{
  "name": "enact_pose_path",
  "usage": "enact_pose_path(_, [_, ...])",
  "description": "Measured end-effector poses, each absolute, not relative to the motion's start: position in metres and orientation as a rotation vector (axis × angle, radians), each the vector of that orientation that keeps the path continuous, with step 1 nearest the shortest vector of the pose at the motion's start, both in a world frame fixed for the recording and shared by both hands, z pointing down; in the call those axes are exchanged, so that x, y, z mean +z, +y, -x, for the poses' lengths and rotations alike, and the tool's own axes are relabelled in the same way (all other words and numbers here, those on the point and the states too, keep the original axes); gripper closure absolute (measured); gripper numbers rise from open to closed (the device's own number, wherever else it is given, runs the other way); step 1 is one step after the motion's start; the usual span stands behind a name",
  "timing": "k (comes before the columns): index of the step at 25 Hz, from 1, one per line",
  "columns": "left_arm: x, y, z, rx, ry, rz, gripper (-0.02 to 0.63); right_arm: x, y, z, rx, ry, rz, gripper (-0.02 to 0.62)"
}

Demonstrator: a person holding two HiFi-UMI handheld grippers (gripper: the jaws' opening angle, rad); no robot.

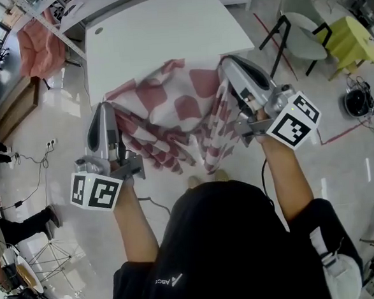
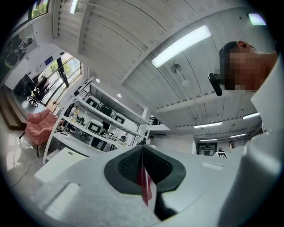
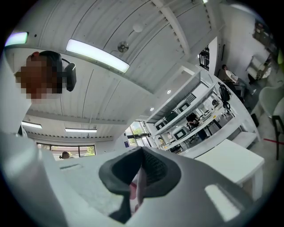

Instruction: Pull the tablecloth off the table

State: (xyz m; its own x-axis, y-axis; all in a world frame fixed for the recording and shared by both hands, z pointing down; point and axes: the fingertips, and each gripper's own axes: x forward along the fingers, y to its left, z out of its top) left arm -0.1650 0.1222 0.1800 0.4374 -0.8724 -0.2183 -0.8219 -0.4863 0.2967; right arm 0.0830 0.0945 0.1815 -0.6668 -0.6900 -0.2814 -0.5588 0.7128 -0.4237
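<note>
A red-and-white checked tablecloth (image 1: 172, 115) hangs bunched off the near edge of the white table (image 1: 160, 32), only its far part still resting on the top. My left gripper (image 1: 105, 108) is shut on the cloth's left edge, a red strip of cloth (image 2: 144, 181) pinched between its dark pads. My right gripper (image 1: 227, 65) is shut on the right edge, a pale fold of the cloth (image 3: 137, 186) showing between its jaws. Both grippers are held up in front of the person, jaws pointing away from the body.
A grey chair (image 1: 299, 23) and a yellow stool (image 1: 352, 38) stand at the right of the table. A pink armchair (image 1: 39, 44) is at the far left. Cables lie on the shiny floor (image 1: 34, 156) at left, and shelving (image 2: 93, 124) stands behind the table.
</note>
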Motion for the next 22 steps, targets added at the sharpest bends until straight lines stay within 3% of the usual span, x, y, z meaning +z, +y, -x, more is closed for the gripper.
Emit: enact_pose_path(22, [0.201,0.119,0.153,-0.507,-1.418,-2.557,0.595,0.208,0.1,-0.102,-0.363,2.507,1.104,0.592])
